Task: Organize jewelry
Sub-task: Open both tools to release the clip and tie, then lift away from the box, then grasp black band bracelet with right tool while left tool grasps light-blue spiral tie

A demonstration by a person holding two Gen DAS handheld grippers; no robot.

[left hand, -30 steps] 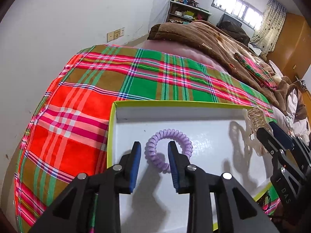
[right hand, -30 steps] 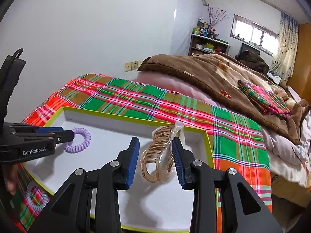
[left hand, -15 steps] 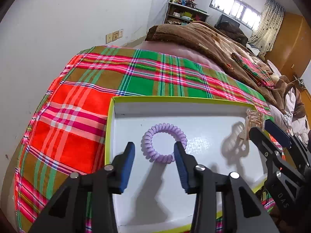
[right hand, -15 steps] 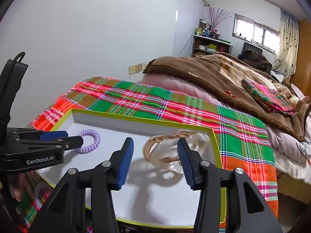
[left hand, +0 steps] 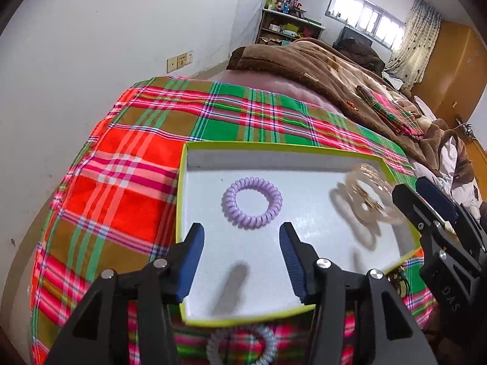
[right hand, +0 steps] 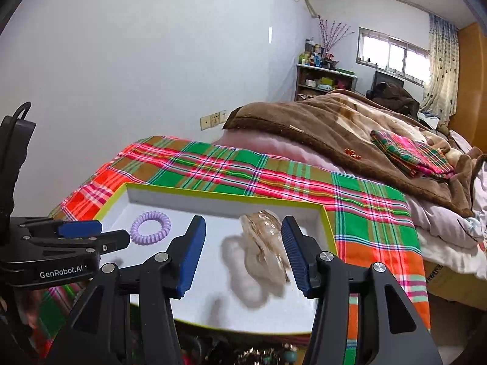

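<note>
A white tray with a yellow-green rim (left hand: pixel 274 145) (right hand: pixel 213 194) lies on the plaid cloth. A purple spiral hair tie (left hand: pixel 252 202) (right hand: pixel 150 227) lies in its left part. A clear and gold hair claw clip (left hand: pixel 369 199) (right hand: pixel 268 255) lies blurred in its right part. My left gripper (left hand: pixel 242 258) (right hand: pixel 112 237) is open and empty, just short of the hair tie. My right gripper (right hand: pixel 243 252) (left hand: pixel 420 194) is open around the claw clip without holding it.
A clear spiral hair tie (left hand: pixel 242 346) lies on the plaid cloth (left hand: pixel 127 182) in front of the tray. More trinkets (right hand: pixel 268 356) lie below the tray's front edge. A brown blanket (right hand: pixel 334 121) covers the bed behind. A white wall stands at the left.
Both grippers have opened wider and pulled back. The purple hair tie and the claw clip have been let go and now lie in the tray; the clip has tipped over.
</note>
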